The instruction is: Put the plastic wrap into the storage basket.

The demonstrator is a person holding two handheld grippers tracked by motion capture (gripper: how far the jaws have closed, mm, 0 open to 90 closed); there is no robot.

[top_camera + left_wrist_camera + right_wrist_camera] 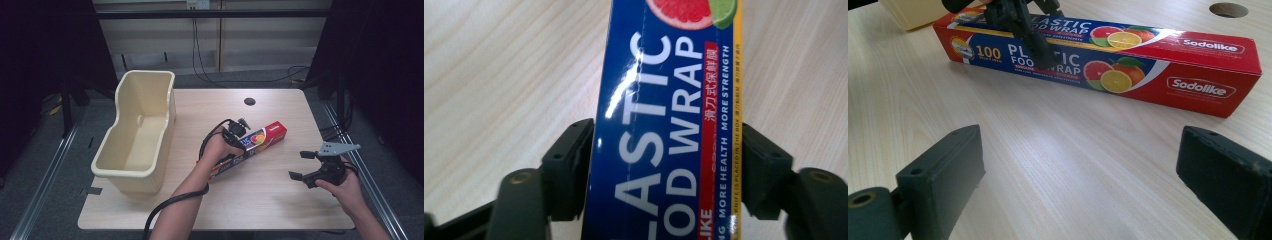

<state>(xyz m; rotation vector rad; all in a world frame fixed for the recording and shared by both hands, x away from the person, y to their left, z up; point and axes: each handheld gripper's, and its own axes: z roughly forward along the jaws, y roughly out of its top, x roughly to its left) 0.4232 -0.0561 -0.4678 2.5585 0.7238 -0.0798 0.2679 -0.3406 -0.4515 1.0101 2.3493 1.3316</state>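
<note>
A long red and blue box of plastic food wrap (267, 135) lies slantwise on the wooden table (260, 200), near its middle. My left gripper (239, 145) comes down on the box's blue half and is shut on it. In the left gripper view both pads (571, 160) press the long sides of the box (664, 125). My right gripper (300, 165) hovers open to the right of the box, apart from it, nothing between its jaws. The right gripper view looks past the open right gripper (1080, 165) at the box (1148, 65), with the left gripper (1030, 40) clamped over it.
A tall cream plastic bin (172, 115) stands empty along the table's left side, its corner also in the right gripper view (913, 12). A round cable hole (249, 101) sits at the table's far edge. Bare wood lies in front of the box.
</note>
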